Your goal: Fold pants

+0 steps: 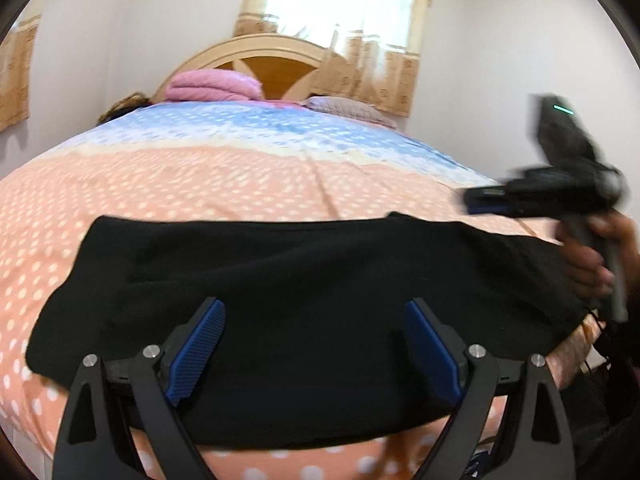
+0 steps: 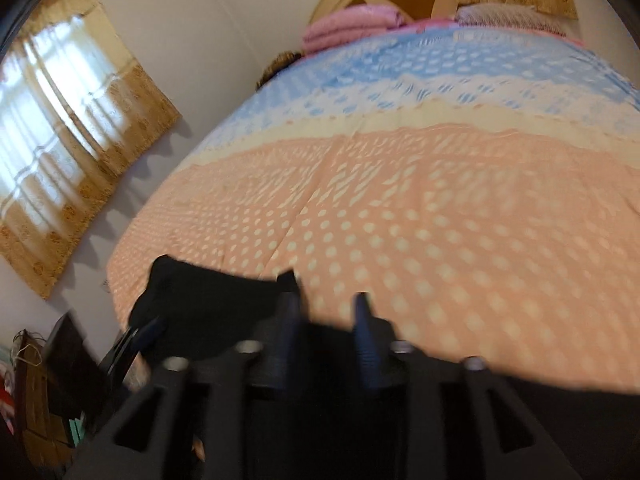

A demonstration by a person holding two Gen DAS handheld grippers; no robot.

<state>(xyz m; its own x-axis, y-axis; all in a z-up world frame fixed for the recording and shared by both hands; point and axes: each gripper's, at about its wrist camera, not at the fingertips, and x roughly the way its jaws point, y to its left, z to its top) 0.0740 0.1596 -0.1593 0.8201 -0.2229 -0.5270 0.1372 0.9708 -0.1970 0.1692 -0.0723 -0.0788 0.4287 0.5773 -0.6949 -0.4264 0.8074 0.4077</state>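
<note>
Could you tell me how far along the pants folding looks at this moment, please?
Done: the black pants lie on the dotted bedspread as a long flat band, apparently already folded lengthwise. In hand: nothing; the left tool hovers open above them, the right tool is open and blurred. Left: probably the crosswise folds.

Pants [image 1: 304,320] spread flat on bedspread [image 1: 240,184], directly ahead of and beneath left gripper [image 1: 316,344]. Right gripper [image 1: 480,202] off to the right, above pants' right end. Folded blanket [image 1: 214,86], pillow [image 1: 348,110], headboard [image 1: 264,54] far ahead.
</note>
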